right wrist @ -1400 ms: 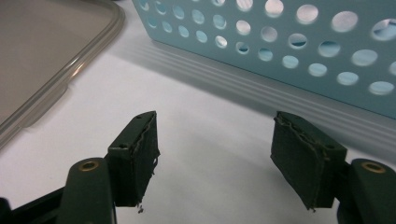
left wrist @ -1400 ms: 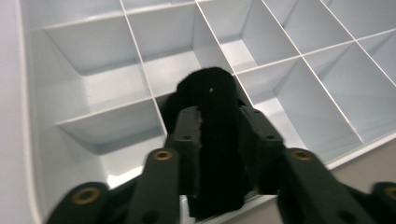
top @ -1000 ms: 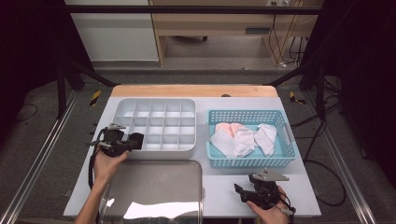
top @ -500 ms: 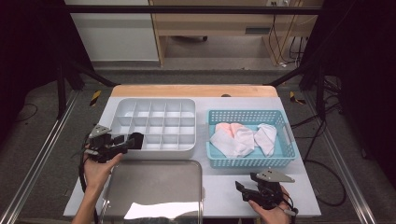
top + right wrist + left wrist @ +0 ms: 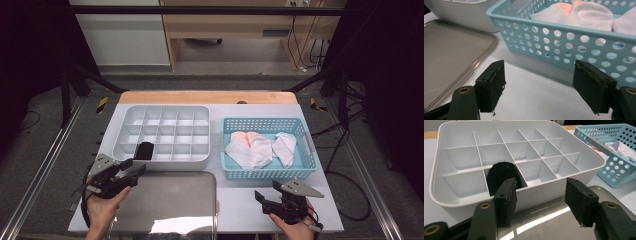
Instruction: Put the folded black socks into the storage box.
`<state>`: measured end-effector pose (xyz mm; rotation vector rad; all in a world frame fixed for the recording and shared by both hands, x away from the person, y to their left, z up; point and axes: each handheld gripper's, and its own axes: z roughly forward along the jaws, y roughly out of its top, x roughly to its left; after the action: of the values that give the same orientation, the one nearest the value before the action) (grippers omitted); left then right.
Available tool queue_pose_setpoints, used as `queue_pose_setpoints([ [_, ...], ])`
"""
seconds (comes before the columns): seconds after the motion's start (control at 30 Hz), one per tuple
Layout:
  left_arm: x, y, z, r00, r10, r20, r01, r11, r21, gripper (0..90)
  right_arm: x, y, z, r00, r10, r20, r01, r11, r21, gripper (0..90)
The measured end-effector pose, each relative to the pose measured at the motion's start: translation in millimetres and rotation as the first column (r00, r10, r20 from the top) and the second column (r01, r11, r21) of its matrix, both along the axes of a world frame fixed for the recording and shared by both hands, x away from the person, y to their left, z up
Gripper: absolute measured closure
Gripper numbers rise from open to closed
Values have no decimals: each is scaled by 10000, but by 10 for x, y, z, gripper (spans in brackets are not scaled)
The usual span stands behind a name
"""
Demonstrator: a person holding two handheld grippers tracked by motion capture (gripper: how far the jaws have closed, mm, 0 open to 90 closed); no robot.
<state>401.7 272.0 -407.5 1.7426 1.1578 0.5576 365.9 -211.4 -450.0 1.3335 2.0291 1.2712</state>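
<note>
Black sock [image 5: 501,176] partly hidden behind divider

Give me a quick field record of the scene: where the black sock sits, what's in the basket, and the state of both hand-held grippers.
black sock: rolled, in a front-row compartment of the white divided tray, second from its left end
blue basket: holds pale socks
left hand-held gripper: jaws have just been opening, nothing between them, at the tray's front left
right hand-held gripper: jaws have just been opening, empty, in front of the basket
grey lid: flat on the table
</note>
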Motion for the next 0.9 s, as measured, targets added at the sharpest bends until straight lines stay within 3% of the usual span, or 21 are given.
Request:
queue_pose_setpoints([
  [0.2, -145, 5, -147, 9994, -316, -107, 314, 9993, -194, 409, -12, -14, 71, 9997, -20, 226, 21, 10000, -12, 243],
  [0.33, -175, 5, -200, 9992, -407, -17, 406, 9992, -25, 419, 5, -13, 116, 9996, -27, 267, 28, 10000, -10, 240],
  [0.5, -200, 11, -234, 9995, -289, 86, 289, 9996, 66, 406, 23, -25, 203, 9992, -139, 370, 137, 9999, 47, 240],
  [0.7, -191, 23, -283, 9990, -161, -407, 164, 9998, 78, 395, 81, -53, 311, 9972, -464, 583, 457, 9989, 119, 245],
  [0.9, -193, 60, -335, 9991, 6, -414, -11, 9999, -126, 407, 208, -25, 428, 9963, -441, 733, 431, 9990, 152, 231],
])
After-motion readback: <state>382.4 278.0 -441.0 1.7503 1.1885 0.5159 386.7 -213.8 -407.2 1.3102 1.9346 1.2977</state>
